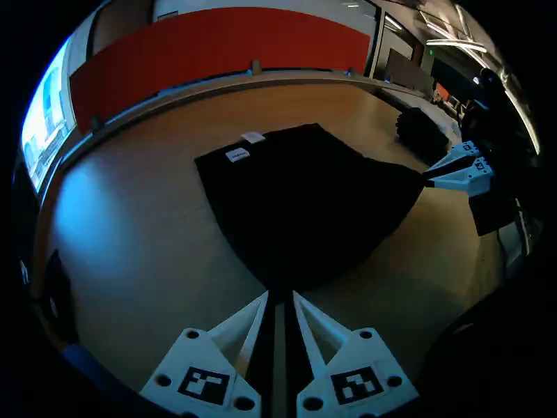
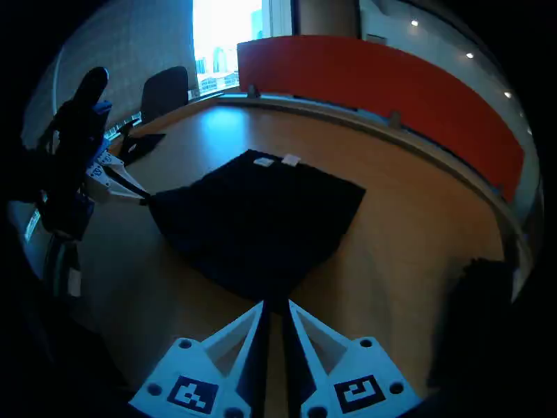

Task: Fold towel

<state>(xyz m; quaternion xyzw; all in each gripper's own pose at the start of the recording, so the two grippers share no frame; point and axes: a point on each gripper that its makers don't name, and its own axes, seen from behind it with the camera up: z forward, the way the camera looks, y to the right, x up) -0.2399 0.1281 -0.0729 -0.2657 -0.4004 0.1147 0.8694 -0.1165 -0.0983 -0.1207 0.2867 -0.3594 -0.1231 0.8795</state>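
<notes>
A black towel (image 1: 299, 202) lies spread on the wooden table (image 1: 139, 216), with two white labels (image 1: 238, 154) at its far edge. In the left gripper view my left gripper (image 1: 280, 296) is shut on the towel's near corner. My right gripper (image 1: 435, 175) pinches another corner at the right, drawn out to a point. In the right gripper view the towel (image 2: 257, 216) stretches from my right gripper (image 2: 276, 304), shut on its near corner, to my left gripper (image 2: 144, 200), which holds the left corner in a person's hand.
A red partition (image 1: 209, 49) runs along the table's far curved edge (image 2: 390, 132). A dark bundle (image 1: 421, 132) sits on the table beyond the right gripper. A chair (image 2: 163, 90) stands by the window, and a small dark object (image 2: 139, 145) lies near it.
</notes>
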